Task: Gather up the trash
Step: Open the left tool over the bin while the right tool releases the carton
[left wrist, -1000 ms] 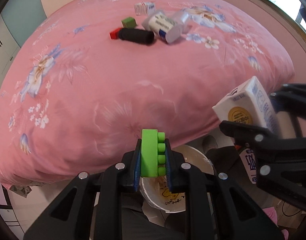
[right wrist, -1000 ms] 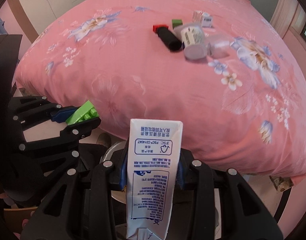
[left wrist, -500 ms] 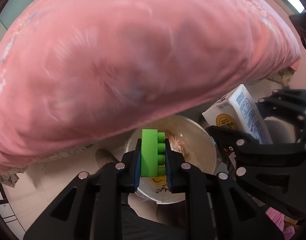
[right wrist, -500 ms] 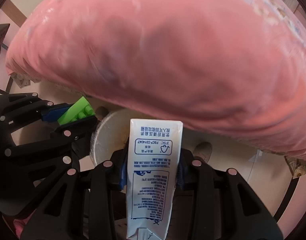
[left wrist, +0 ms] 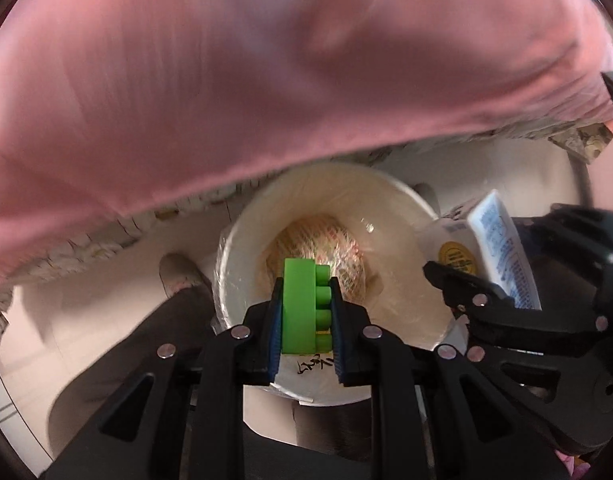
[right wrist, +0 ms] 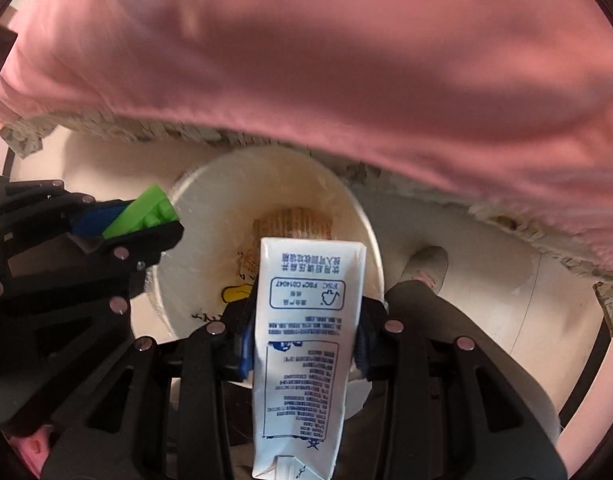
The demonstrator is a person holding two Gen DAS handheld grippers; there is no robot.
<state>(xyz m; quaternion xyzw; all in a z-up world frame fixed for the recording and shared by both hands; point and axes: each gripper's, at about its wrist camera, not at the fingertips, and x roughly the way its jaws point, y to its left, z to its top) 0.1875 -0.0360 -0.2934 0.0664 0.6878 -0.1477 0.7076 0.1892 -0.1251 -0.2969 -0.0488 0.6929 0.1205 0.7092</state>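
The left tool [left wrist: 305, 314] clamps a green brick [left wrist: 302, 308] and the right tool [right wrist: 302, 336] a carton [right wrist: 306, 344], both seemingly right above the open bin [left wrist: 242, 240], the brick more central.

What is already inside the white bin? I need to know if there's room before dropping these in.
A crumpled printed wrapper lies at the bottom of the white bin. The green block and milk carton, held above, cover part of the inside.
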